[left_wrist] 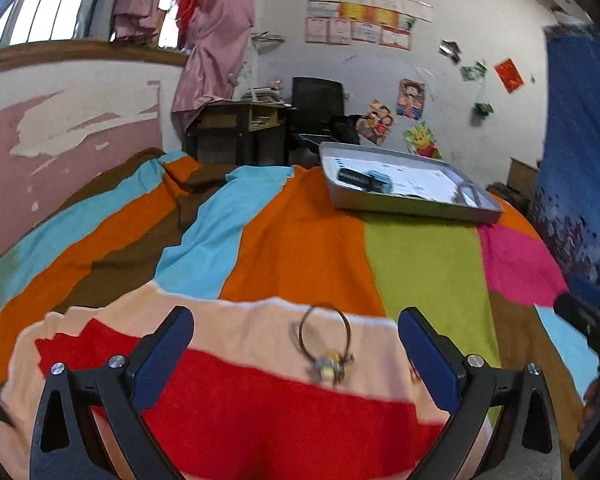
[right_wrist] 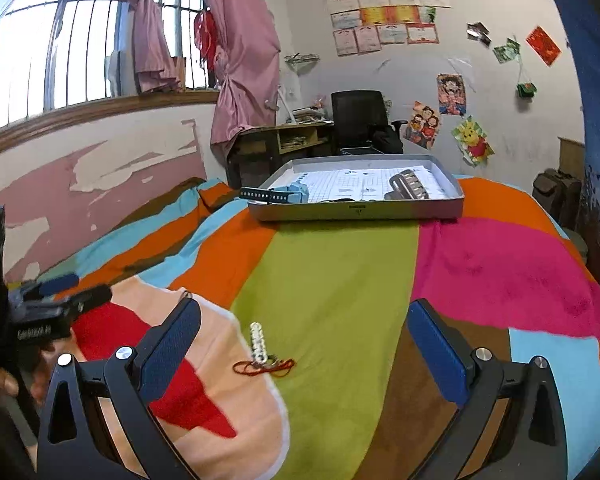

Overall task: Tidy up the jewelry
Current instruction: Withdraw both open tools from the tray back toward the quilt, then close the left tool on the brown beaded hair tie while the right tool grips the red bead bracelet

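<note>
A thin bangle with a small charm (left_wrist: 327, 342) lies on the striped blanket between the open fingers of my left gripper (left_wrist: 296, 344), close in front of it. A red string bracelet with a white beaded piece (right_wrist: 262, 354) lies on the blanket between the open fingers of my right gripper (right_wrist: 304, 340). A grey tray (right_wrist: 356, 210) at the far side of the bed holds a blue watch (right_wrist: 284, 194) and a metal watch band (right_wrist: 408, 186). The tray also shows in the left wrist view (left_wrist: 412, 204). Both grippers are empty.
The bed carries a multicoloured striped blanket (right_wrist: 332, 280). A wall with peeling paint (left_wrist: 60, 128) runs along the left. A desk (right_wrist: 284, 144) and a black chair (right_wrist: 360, 120) stand behind the bed. The left gripper shows at the left edge of the right wrist view (right_wrist: 40, 312).
</note>
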